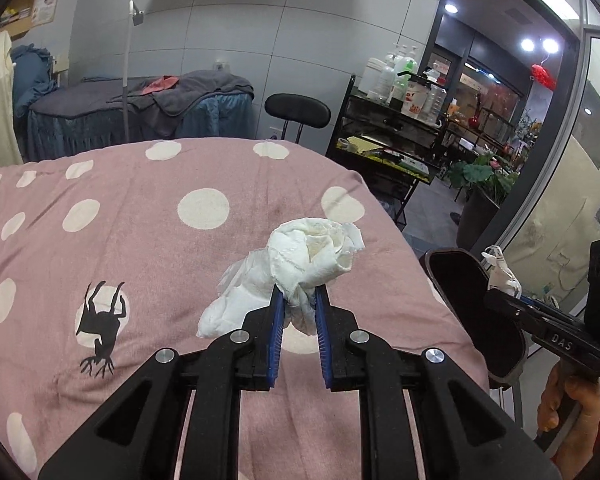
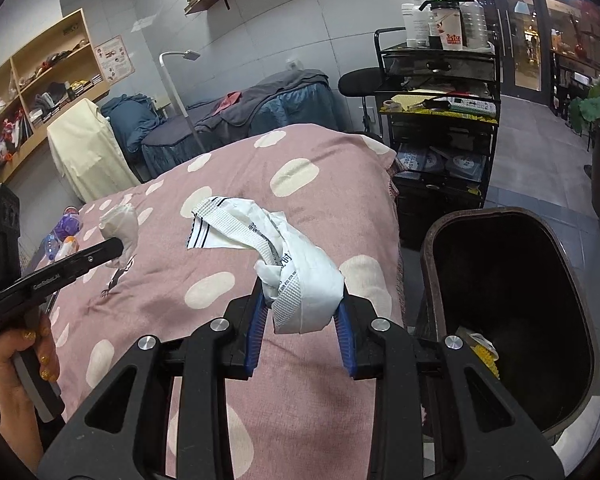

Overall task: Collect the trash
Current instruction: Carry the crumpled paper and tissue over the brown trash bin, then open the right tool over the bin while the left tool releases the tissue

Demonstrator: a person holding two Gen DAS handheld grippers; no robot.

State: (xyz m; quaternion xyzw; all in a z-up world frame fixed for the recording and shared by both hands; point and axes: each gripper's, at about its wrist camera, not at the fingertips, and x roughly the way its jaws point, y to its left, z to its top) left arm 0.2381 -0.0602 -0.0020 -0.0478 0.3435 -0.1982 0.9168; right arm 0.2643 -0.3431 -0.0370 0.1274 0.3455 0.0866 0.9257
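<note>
Left gripper (image 1: 299, 294) clamped on crumpled white tissue (image 1: 316, 252), lifted over the pink dotted bed (image 1: 140, 240). Right gripper (image 2: 302, 300) pinching a crumpled white wrapper (image 2: 300, 276) near the bed's right edge, just beside the dark open bin (image 2: 500, 264).

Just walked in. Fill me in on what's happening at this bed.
A person is clearing trash off the pink dotted blanket with two handheld claws. The left claw is shut on a crumpled white tissue; the right claw grips a printed white wrapper. The dark bin stands open beside the bed.
</note>
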